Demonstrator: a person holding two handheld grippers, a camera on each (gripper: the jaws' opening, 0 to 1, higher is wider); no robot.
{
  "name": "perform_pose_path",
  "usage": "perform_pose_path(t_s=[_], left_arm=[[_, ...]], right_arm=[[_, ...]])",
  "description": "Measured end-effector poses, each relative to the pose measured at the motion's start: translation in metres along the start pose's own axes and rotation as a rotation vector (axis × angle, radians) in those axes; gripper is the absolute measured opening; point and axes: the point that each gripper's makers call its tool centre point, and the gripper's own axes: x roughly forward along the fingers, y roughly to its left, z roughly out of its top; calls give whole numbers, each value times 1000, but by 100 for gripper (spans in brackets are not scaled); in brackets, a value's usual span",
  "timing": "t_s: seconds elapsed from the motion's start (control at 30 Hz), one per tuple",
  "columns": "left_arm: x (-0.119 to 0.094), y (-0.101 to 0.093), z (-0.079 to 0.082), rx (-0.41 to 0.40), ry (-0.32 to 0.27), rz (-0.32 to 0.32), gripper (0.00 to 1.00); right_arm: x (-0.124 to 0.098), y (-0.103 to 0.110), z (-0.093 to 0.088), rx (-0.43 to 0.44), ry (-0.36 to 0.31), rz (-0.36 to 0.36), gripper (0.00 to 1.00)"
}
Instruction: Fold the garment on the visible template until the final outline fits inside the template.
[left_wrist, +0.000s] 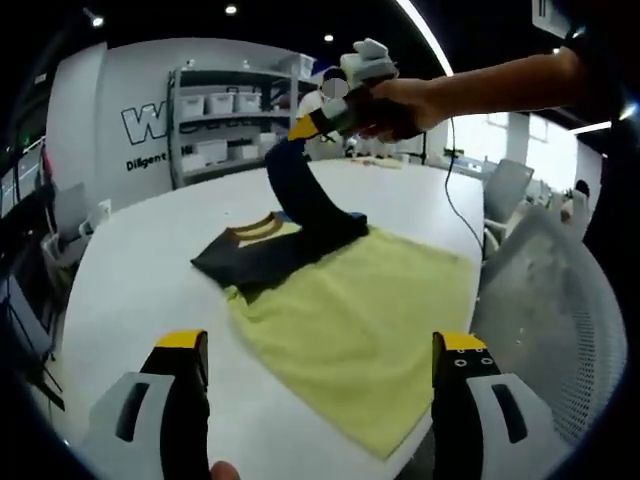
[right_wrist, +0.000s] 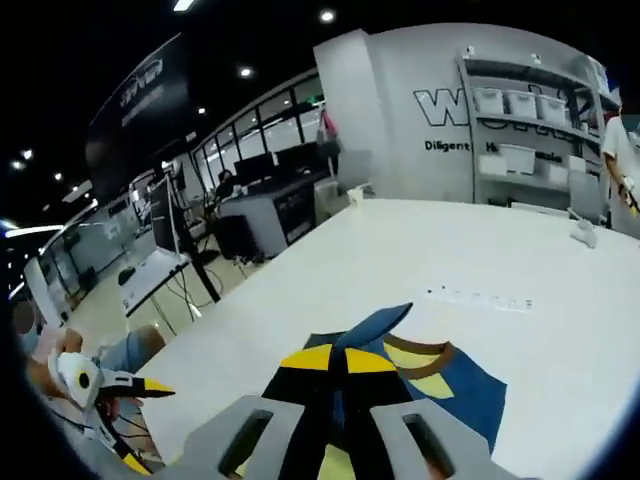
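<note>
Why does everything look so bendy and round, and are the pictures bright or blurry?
Left gripper view: the fisheye lens curves the table edge; ceiling lights gleam overhead, and the shirt looks a bit soft. Right gripper view: the room is dim on the left, the table glares white, and the right tongs shut on the sleeve look blurry.

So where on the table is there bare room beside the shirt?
Bare white table lies between the T-shirt and the shelving side, and behind its collar. The chair-side edge is crowded: the shirt reaches it. The right gripper holds a sleeve up.
</note>
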Motion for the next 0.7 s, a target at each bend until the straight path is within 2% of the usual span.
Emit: perform_pose_path(t_s=[0.43, 0.7], left_arm=[[-9, 13, 1, -25, -10, 31, 88], [-12, 22, -6, -37, 12, 40, 88]], right_arm=[[35, 10, -19, 11, 47, -3, 0], [44, 9, -28, 41, 69, 11, 0]])
